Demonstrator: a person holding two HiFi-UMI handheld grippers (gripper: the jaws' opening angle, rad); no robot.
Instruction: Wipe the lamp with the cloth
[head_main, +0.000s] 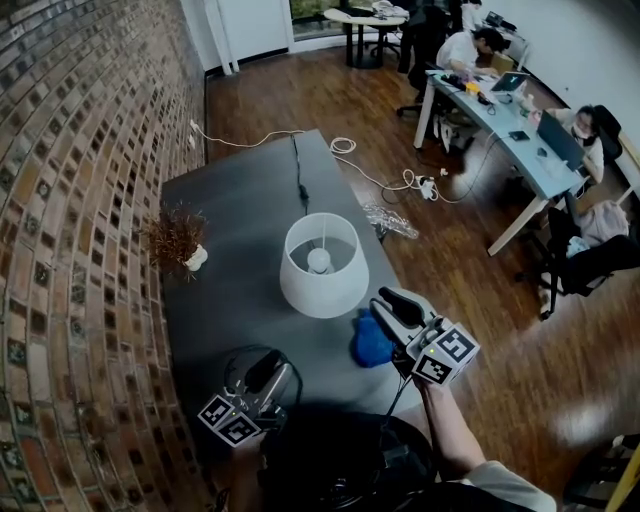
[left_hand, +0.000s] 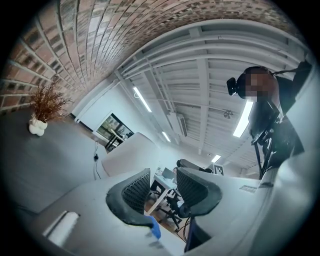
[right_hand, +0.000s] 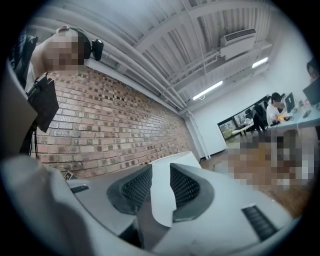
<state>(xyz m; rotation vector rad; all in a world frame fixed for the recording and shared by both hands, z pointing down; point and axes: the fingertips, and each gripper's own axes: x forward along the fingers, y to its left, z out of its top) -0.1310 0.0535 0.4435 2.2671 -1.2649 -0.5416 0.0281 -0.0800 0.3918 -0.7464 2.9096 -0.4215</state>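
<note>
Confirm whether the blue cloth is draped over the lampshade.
No, the blue cloth lies on the dark table beside the white lampshade, not on it.

The lamp (head_main: 322, 270) stands mid-table. On its wall side the table (head_main: 240, 210) is bare as far as the plant (head_main: 180, 240), which sits close to the brick wall (head_main: 80, 200). Behind the lamp its cord (head_main: 298, 170) runs along the top toward the far edge, with open surface on either side. The right is tight: the cloth (head_main: 372, 342) lies just beside the shade at the table's edge, with the right gripper (head_main: 383, 302) beside it. The near end is open up to the left gripper (head_main: 272, 362).
</note>
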